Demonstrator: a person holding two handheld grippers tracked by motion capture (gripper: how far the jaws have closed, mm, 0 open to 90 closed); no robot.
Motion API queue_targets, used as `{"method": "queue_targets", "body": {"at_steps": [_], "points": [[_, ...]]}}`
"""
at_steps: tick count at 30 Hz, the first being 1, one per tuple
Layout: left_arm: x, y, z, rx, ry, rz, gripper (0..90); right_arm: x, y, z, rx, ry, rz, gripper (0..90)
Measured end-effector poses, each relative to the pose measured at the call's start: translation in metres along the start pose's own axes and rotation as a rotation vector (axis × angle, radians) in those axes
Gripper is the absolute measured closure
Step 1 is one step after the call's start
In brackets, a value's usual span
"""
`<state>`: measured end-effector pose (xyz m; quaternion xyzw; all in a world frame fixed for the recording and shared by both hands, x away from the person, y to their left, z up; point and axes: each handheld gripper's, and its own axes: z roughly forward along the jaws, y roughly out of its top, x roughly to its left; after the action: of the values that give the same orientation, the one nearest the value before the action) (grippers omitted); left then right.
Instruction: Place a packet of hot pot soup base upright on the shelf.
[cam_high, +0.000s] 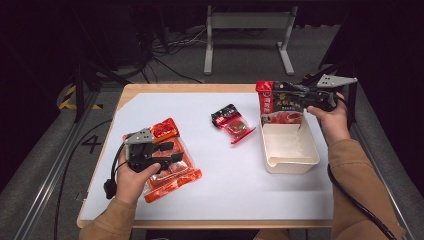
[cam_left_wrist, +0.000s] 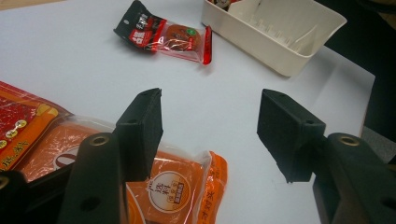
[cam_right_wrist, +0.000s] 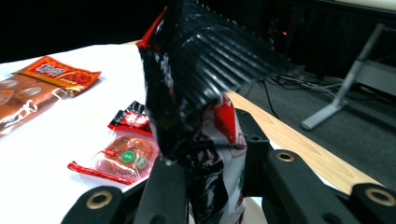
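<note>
Over cream plastic bin (cam_high: 289, 150), red-black snack pouch (cam_high: 278, 102) pinched upright by right gripper (cam_high: 295, 95); left gripper (cam_high: 165, 152) fingers spread above orange sachet (cam_high: 172, 170). Next probably: lower, then release.

A wooden table (cam_high: 150, 89) covered by a white sheet (cam_high: 165, 107) is set on grey carpet (cam_high: 55, 150). At twelve o'clock a grey metal stand (cam_high: 248, 22) is seen, with cables (cam_high: 165, 47) at eleven. Darkness surrounds the room.
</note>
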<state>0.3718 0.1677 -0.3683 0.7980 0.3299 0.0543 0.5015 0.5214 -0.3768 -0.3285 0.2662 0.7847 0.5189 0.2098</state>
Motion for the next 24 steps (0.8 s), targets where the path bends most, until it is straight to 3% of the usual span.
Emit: {"method": "queue_targets", "body": {"at_steps": [8, 17, 24], "points": [[-0.001, 0.001, 0.002, 0.005, -0.002, 0.006, 40.2, -0.001, -0.012, -0.006, 0.034, -0.048, 0.049, 76.4], [0.000, 0.002, 0.003, 0.001, -0.001, 0.012, 40.1, -0.001, -0.018, -0.007, 0.070, -0.072, 0.068, 76.7], [0.000, 0.002, 0.001, -0.006, -0.003, 0.003, 40.1, 0.000, -0.022, -0.008, 0.053, -0.081, 0.074, 76.8]]}}
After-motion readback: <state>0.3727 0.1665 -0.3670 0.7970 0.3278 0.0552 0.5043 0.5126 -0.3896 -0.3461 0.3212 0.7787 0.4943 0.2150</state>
